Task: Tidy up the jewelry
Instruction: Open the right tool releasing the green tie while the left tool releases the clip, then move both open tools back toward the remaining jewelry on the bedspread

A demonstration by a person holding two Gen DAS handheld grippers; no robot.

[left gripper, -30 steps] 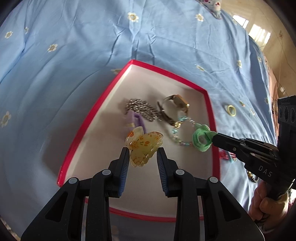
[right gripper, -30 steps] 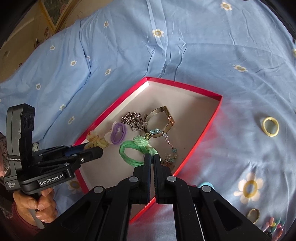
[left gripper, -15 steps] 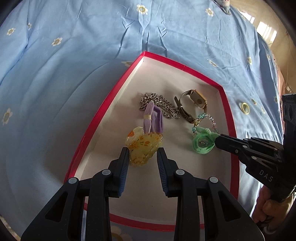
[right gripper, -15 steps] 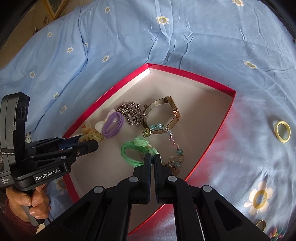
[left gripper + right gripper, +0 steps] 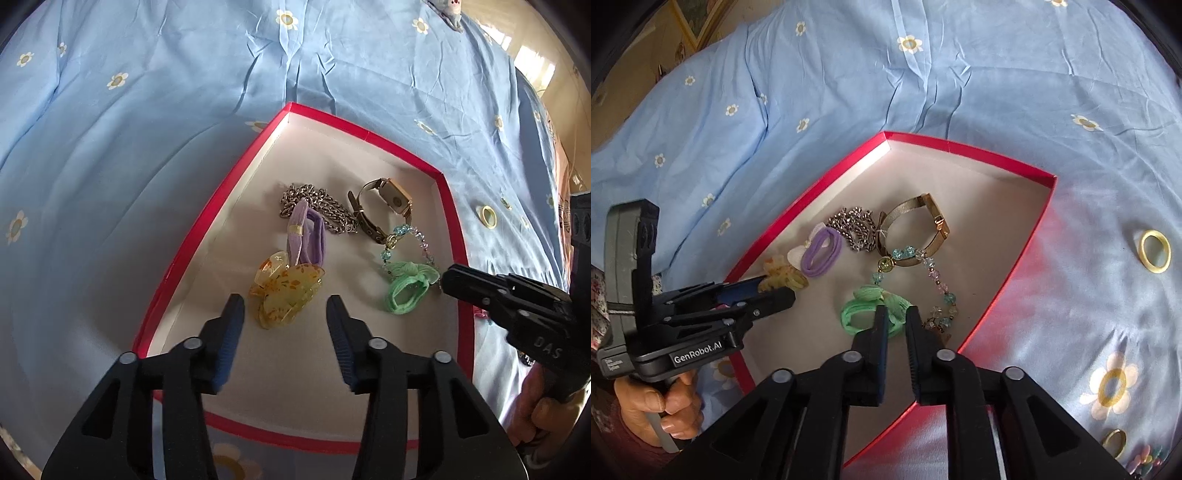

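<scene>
A red-rimmed box (image 5: 192, 236) (image 5: 1008, 166) lies on the blue bedsheet. In it lie a yellow hair claw (image 5: 286, 293) (image 5: 783, 278), a purple scrunchie (image 5: 308, 238) (image 5: 822, 251), a silver chain (image 5: 317, 206) (image 5: 855, 227), a gold watch (image 5: 384, 201) (image 5: 923, 218), a bead bracelet (image 5: 410, 240) (image 5: 938, 288) and a green scrunchie (image 5: 408, 286) (image 5: 864, 308). My left gripper (image 5: 284, 310) is open just behind the claw, which lies free on the box floor. My right gripper (image 5: 895, 319) is open over the green scrunchie, which lies on the floor.
A yellow ring (image 5: 1154, 251) (image 5: 487, 216) lies on the sheet right of the box. A gold ring (image 5: 1115, 441) and a coloured bead piece (image 5: 1145, 458) lie at the lower right. The sheet is wrinkled around the box.
Both grippers have opened. The left one let go of the yellow hair claw and the right one let go of the green scrunchie; both now rest in the box.
</scene>
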